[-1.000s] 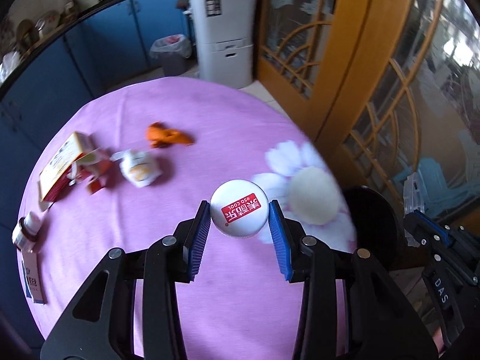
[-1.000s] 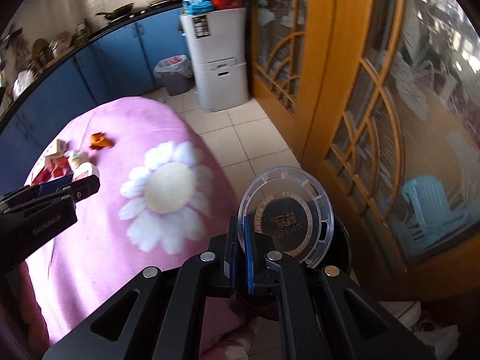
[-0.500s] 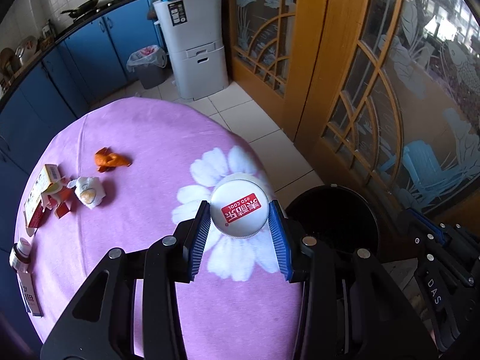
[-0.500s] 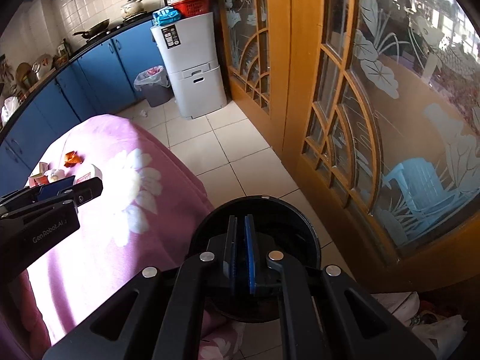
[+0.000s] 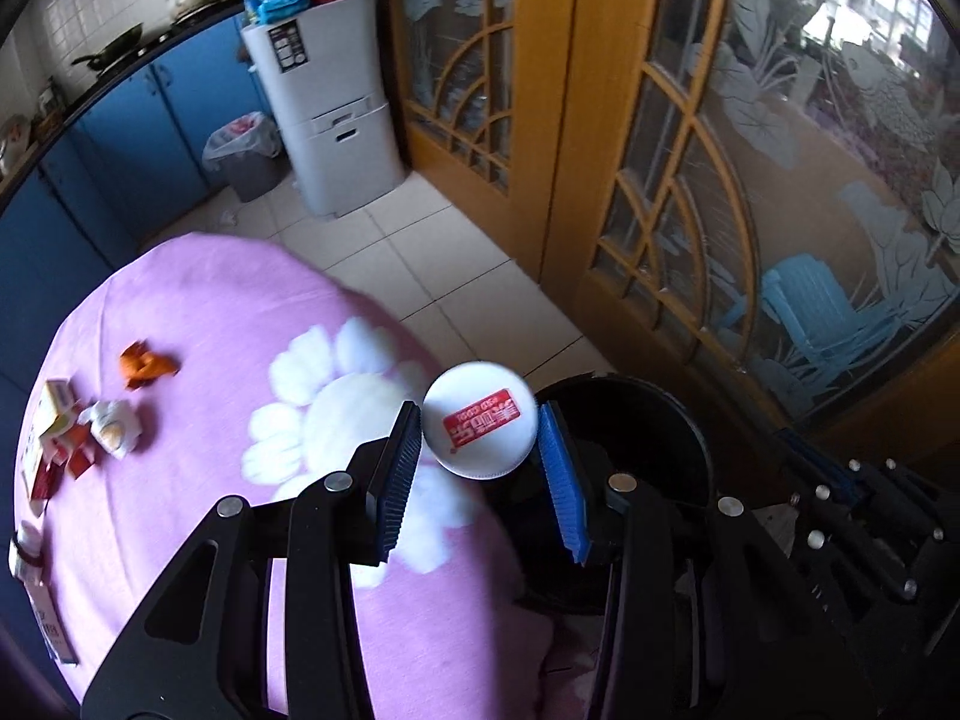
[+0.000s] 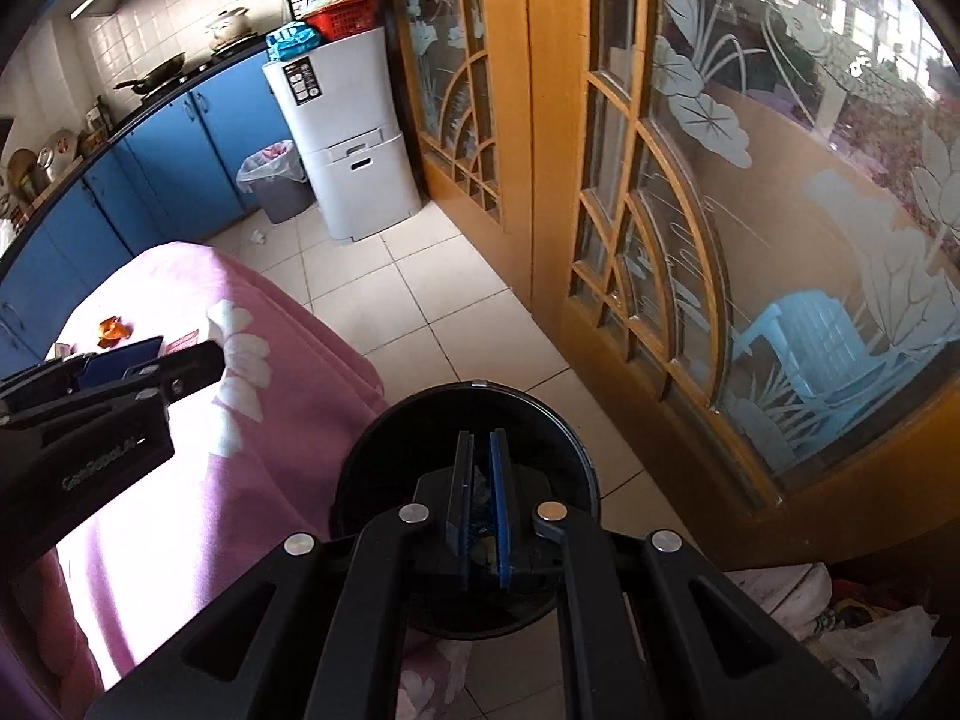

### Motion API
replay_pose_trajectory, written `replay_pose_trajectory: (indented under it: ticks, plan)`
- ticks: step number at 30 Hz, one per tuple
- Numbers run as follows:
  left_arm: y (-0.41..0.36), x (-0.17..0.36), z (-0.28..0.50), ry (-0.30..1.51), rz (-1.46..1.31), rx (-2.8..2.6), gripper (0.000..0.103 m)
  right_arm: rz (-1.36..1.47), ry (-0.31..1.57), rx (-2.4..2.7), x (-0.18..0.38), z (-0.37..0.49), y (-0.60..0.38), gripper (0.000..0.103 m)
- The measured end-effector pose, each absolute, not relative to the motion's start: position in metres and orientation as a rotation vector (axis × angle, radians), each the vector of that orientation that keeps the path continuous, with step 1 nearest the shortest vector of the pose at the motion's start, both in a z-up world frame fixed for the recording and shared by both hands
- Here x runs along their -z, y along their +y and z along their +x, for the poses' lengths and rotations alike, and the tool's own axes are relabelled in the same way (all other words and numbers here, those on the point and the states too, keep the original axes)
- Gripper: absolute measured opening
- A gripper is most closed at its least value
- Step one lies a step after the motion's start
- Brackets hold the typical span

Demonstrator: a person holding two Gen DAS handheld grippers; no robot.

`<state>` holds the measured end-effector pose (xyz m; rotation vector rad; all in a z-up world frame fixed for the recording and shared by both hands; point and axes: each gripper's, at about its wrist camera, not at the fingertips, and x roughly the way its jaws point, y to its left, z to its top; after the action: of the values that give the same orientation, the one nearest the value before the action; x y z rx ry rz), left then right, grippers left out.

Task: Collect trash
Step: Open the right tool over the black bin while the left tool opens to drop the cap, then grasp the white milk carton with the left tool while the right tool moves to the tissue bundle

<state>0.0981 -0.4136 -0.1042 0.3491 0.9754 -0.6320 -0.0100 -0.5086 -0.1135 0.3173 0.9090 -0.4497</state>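
My left gripper [image 5: 477, 429] is shut on a white round cup [image 5: 479, 425] with a red label, held at the table's right edge beside the black trash bin [image 5: 654, 420]. My right gripper [image 6: 480, 462] hangs over the same black bin [image 6: 420, 420], its blue pads nearly together with a narrow gap and nothing between them. More trash lies on the pink tablecloth [image 5: 198, 516]: an orange wrapper [image 5: 146, 365], a crumpled white wrapper [image 5: 112, 430] and small boxes [image 5: 54, 426] at the left.
Wooden glass-panelled doors [image 5: 690, 180] stand close on the right. A white cabinet [image 5: 327, 102] and a grey lined bin [image 5: 243, 150] stand at the back by the blue kitchen cupboards [image 5: 144, 138]. Plastic bags [image 6: 882, 654] lie on the floor at the right.
My left gripper has carried the cup right, from over the table to the bin's edge. The right gripper has dropped the clear lid, moved over the bin and opened a crack.
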Motion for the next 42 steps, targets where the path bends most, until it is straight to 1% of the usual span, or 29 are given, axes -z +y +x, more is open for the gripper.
replay_pose_trajectory:
  ticks: [2, 3, 4, 11, 18, 25, 27, 29, 30, 31, 32, 33, 36, 42]
  plan:
    - [-0.422, 0.105, 0.098, 0.979, 0.35, 0.646, 0.054, 0.322, 0.909, 0.461, 0.114, -0.014, -0.511, 0.006]
    - [-0.425, 0.104, 0.097, 0.977, 0.348, 0.651, 0.063, 0.325, 0.908, 0.465, 0.114, -0.016, -0.512, 0.006]
    - [-0.428, 0.103, 0.097, 0.975, 0.342, 0.661, 0.068, 0.327, 0.908, 0.47, 0.114, -0.017, -0.513, 0.006]
    - [-0.429, 0.103, 0.099, 0.972, 0.342, 0.641, 0.069, 0.336, 0.911, 0.478, 0.114, -0.019, -0.514, 0.006]
    - [-0.394, 0.098, 0.109, 0.989, 0.298, 0.578, 0.069, 0.316, 0.91, 0.425, 0.108, -0.008, -0.494, 0.006]
    - [-0.314, 0.09, 0.123, 0.996, 0.228, 0.448, 0.072, 0.255, 0.919, 0.286, 0.099, 0.02, -0.444, 0.006]
    - [-0.283, 0.087, 0.129, 0.989, 0.203, 0.395, 0.075, 0.239, 0.92, 0.253, 0.098, 0.027, -0.43, 0.006]
    - [-0.256, 0.084, 0.133, 0.976, 0.178, 0.345, 0.08, 0.217, 0.928, 0.212, 0.096, 0.039, -0.412, 0.007]
    - [-0.246, 0.083, 0.134, 0.972, 0.168, 0.328, 0.08, 0.206, 0.934, 0.201, 0.096, 0.042, -0.404, 0.012]
    - [-0.227, 0.082, 0.138, 0.965, 0.152, 0.297, 0.081, 0.193, 0.942, 0.176, 0.096, 0.049, -0.393, 0.02]
    - [-0.218, 0.081, 0.138, 0.963, 0.144, 0.282, 0.081, 0.189, 0.944, 0.152, 0.096, 0.053, -0.384, 0.062]
    - [-0.199, 0.081, 0.142, 0.965, 0.127, 0.256, 0.081, 0.19, 0.933, 0.115, 0.094, 0.058, -0.374, 0.091]
    - [-0.161, 0.083, 0.149, 0.967, 0.093, 0.198, 0.082, 0.144, 0.912, 0.081, 0.088, 0.071, -0.34, 0.09]
    - [-0.073, 0.102, 0.16, 1.011, 0.036, 0.045, 0.082, 0.039, 0.945, 0.027, 0.09, 0.105, -0.279, 0.091]
